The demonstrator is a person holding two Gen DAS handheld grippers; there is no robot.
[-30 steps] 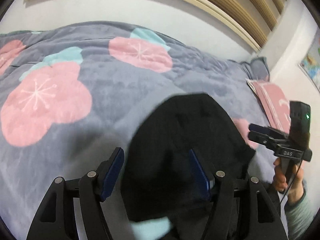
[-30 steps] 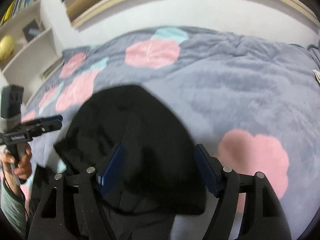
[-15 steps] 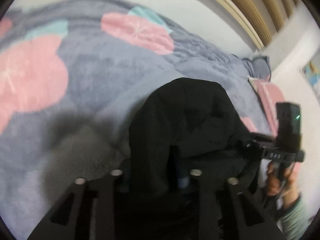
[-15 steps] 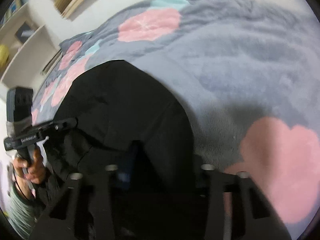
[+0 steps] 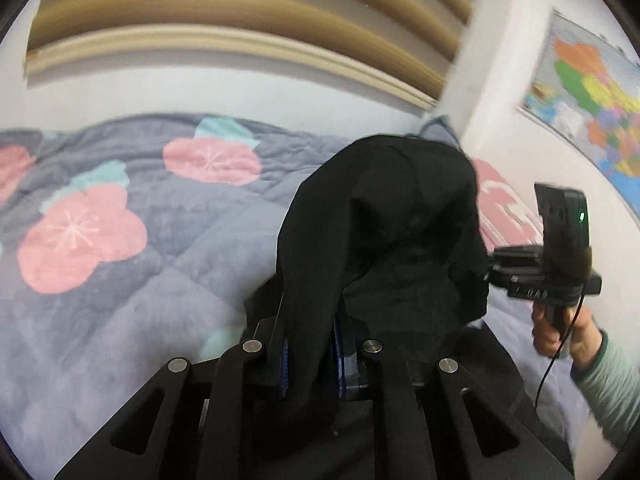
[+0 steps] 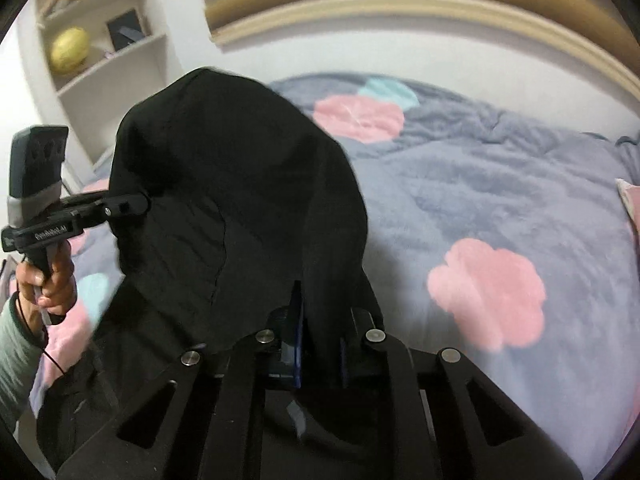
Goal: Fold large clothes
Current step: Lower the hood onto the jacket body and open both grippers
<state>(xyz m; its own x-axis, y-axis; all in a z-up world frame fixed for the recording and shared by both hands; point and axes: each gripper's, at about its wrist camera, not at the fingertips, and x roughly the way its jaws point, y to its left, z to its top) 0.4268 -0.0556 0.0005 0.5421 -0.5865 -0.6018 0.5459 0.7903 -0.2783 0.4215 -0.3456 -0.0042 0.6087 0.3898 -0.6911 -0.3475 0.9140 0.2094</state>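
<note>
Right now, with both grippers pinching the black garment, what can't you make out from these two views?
- What kind of garment it is: bunched in both views, lower part cut off by the bottom edge.
- The blanket under it: hidden by the cloth.
- Left gripper and right gripper pads: mostly covered by fabric.
- Shelf items, right view: blurred.
- Wall map, left view: blurred, cut off.

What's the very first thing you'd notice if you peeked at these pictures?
The big black garment fills the middle of both views, pinched by the left gripper and the right gripper and held up above the bed. Behind it spreads a grey quilt with large pink flowers. A colourful map hangs on the wall at the far right of the left wrist view.
</note>
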